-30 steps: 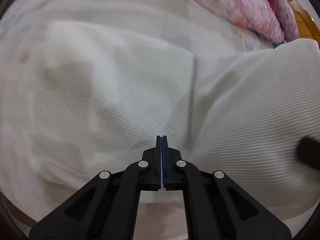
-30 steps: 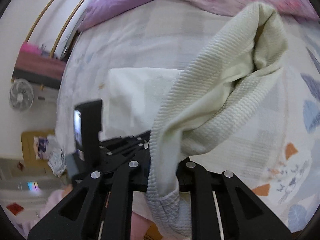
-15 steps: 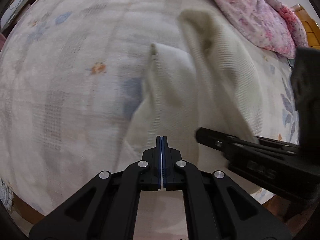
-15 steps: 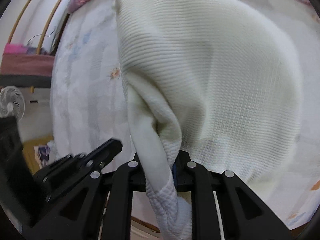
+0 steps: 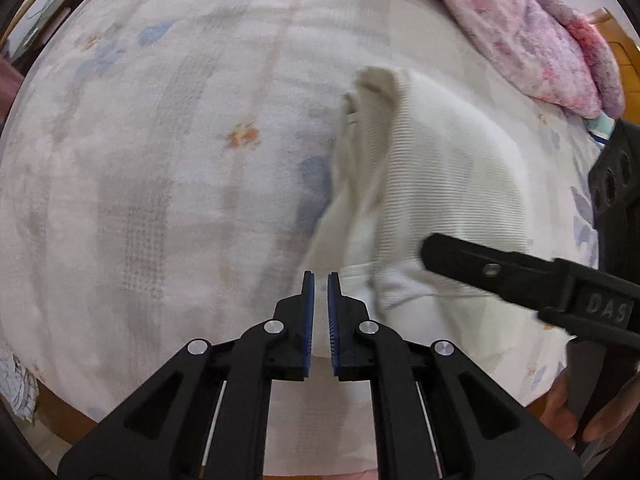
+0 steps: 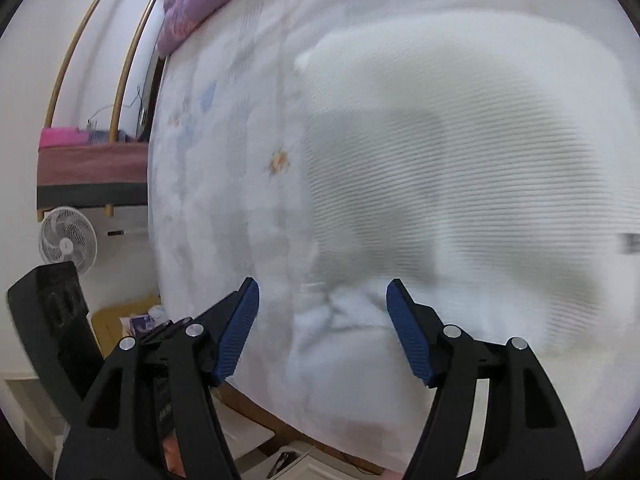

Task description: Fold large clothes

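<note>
Both grippers have just let go of the garment.
Right gripper (image 6: 322, 320) jaws gape wide, left gripper (image 5: 321, 292) jaws slightly parted; cream knit (image 5: 448, 184) now lies bunched near the bed's (image 5: 160, 160) front edge, awaiting regrasp.

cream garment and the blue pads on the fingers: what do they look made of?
Cream garment: looks like a soft ribbed or waffle knit, matte; fine parallel ridges run across it and it slumps in loose folds on the bed sheet. Fibre cannot be told.

Blue pads: probably rubber or soft plastic, matte, with fine grip ridges, set on black, smooth, hard-looking fingers, likely plastic.
</note>
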`<action>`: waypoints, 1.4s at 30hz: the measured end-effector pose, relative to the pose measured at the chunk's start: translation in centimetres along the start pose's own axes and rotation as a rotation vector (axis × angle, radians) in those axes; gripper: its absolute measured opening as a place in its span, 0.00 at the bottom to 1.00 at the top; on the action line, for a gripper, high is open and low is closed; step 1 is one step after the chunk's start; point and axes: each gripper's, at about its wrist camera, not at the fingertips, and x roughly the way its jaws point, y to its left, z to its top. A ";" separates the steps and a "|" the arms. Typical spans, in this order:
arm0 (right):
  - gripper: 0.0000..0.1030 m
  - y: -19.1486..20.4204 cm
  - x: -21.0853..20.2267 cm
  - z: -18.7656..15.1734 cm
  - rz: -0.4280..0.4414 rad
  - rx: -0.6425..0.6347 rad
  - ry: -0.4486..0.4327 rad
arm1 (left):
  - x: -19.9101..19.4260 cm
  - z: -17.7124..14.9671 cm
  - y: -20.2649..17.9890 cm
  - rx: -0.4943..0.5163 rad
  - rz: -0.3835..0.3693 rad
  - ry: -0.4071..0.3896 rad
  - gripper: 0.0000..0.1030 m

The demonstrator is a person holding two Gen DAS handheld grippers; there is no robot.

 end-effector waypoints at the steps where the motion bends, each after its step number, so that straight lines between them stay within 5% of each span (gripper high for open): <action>1: 0.62 -0.2 -1.2 0.0 -0.035 -0.010 -0.027 | 0.1 0.2 -0.4 0.007 -0.001 -0.001 0.09; 8: 0.62 -3.6 -7.2 -1.8 -0.260 -0.030 -0.159 | 1.8 0.6 -5.2 0.062 -0.062 0.054 0.38; 10: 0.62 -5.3 -7.2 -2.5 -0.239 0.021 -0.148 | 3.2 0.1 -5.4 0.041 -0.061 0.088 0.65; 13: 0.62 -7.9 -7.3 -3.8 -0.246 0.086 -0.134 | 5.7 -1.1 -4.8 -0.016 -0.032 0.164 0.66; 14: 0.62 -8.8 -7.5 -4.4 -0.242 0.102 -0.128 | 6.3 -1.3 -4.4 -0.044 -0.045 0.175 0.66; 15: 0.62 -9.0 -7.1 -4.6 -0.237 0.114 -0.123 | 6.8 -1.5 -4.0 -0.081 -0.087 0.177 0.48; 16: 0.62 -9.5 -6.9 -5.0 -0.232 0.130 -0.110 | 7.1 -1.6 -3.4 -0.128 -0.156 0.183 0.17; 19: 0.62 -10.0 -6.6 -5.9 -0.237 0.152 -0.078 | 5.7 -1.6 -2.2 -0.174 -0.215 0.150 0.13; 25: 0.58 -7.8 -6.6 -6.0 -0.208 0.062 -0.070 | 3.3 -3.4 -2.0 -0.103 -0.092 0.114 0.11; 30: 0.38 -7.4 -1.5 -4.8 -0.240 -0.031 0.023 | 9.3 -3.3 -0.3 -0.128 -0.004 0.145 0.12; 33: 0.40 -7.3 1.2 -4.3 -0.324 -0.079 0.075 | 10.5 -2.3 0.1 -0.132 -0.015 0.169 0.13; 36: 0.39 -5.9 0.3 -3.9 -0.346 -0.094 0.125 | 7.7 -3.0 0.4 -0.080 0.000 0.161 0.12; 37: 0.39 -5.2 -0.7 -3.7 -0.337 -0.102 0.113 | 6.9 -3.2 0.4 -0.068 0.013 0.154 0.10; 40: 0.46 -2.4 -2.8 -0.7 -0.208 -0.160 0.052 | 5.2 -4.4 1.2 0.003 0.230 0.168 0.00; 42: 0.47 0.1 -2.8 3.0 -0.175 -0.214 0.028 | 5.2 -5.2 3.4 -0.100 0.157 0.197 0.00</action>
